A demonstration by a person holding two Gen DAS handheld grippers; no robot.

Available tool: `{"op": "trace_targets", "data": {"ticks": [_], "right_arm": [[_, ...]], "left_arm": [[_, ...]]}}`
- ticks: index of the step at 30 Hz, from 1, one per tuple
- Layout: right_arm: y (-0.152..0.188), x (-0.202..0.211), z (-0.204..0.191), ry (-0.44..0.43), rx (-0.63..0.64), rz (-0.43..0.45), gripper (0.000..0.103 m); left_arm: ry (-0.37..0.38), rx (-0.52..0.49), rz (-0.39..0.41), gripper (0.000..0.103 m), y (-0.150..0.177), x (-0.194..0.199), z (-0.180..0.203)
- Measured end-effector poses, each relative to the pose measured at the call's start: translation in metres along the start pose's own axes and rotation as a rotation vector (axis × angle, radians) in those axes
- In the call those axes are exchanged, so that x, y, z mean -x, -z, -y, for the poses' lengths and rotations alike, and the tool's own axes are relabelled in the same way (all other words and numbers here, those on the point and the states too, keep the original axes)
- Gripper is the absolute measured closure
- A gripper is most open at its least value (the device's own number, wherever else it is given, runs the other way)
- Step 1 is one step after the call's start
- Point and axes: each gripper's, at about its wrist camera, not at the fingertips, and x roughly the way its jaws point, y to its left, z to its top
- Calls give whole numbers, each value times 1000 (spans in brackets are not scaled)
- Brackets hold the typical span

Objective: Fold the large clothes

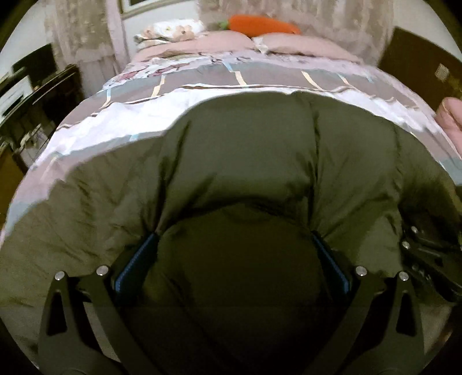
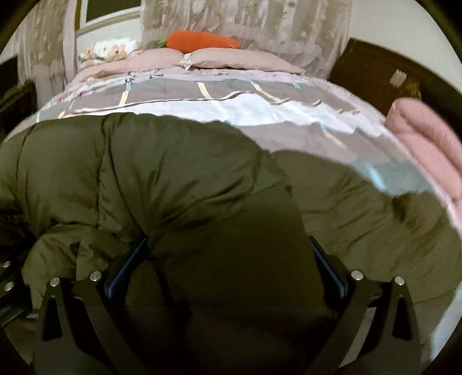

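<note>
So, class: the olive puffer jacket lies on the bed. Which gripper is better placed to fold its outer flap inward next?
Probably the right gripper: beyond its jaws a loose jacket flap spreads toward the pink blanket. The left gripper grips bunched padding mid-garment.

A bed [image 2: 260, 112] fills the room, spread with a grey, white and pale-blue patterned quilt [image 1: 202, 83]; 2 pinkish pillows [image 2: 231, 62] lie at its head with an orange carrot-shaped cushion [image 2: 202, 41] on top. Pale patterned curtains [image 2: 260, 23] hang behind, and dark wooden furniture [image 1: 37, 95] stands at either side of the bed.
</note>
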Motion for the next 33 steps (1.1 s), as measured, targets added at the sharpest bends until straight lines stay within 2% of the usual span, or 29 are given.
{"op": "trace_targets", "data": {"ticks": [2,4,6,9,13,17,19,23,25,27,31,32,33], "right_arm": [[-1,30,6,-11,-20,58,1],[0,66,18,-61,-90,114,1],[6,96,27,-130,-167,107,1],[16,118,27,-198,-169,43,1],[23,139,13,-136,-76,79,1],[27,155,-11,-165,-16,89,1],[29,168,-28,-193,30,110,1],[35,196,-72,-296,181,158,1],[39,208,-95,-304,265,179,1],[45,217,-116,-332,331,184,1],[57,220,-134,-383,347,153,1],[61,219,-137,-382,339,144,1],[65,219,-140,-379,336,140,1]], "left_arm": [[-5,20,67,2,-4,36,-19],[-52,85,142,2,0,80,-53],[-71,167,189,2,12,115,-92],[-111,326,181,2,48,161,-173],[-122,549,143,2,119,188,-269],[-113,726,94,2,184,180,-329],[-78,855,78,2,216,168,-358],[10,1051,90,2,256,145,-388],[52,1105,116,2,263,134,-399],[46,1105,168,2,257,131,-408],[3,1111,181,2,240,116,-424],[-6,1111,183,3,234,111,-425],[-21,1110,189,9,231,109,-427]]}}
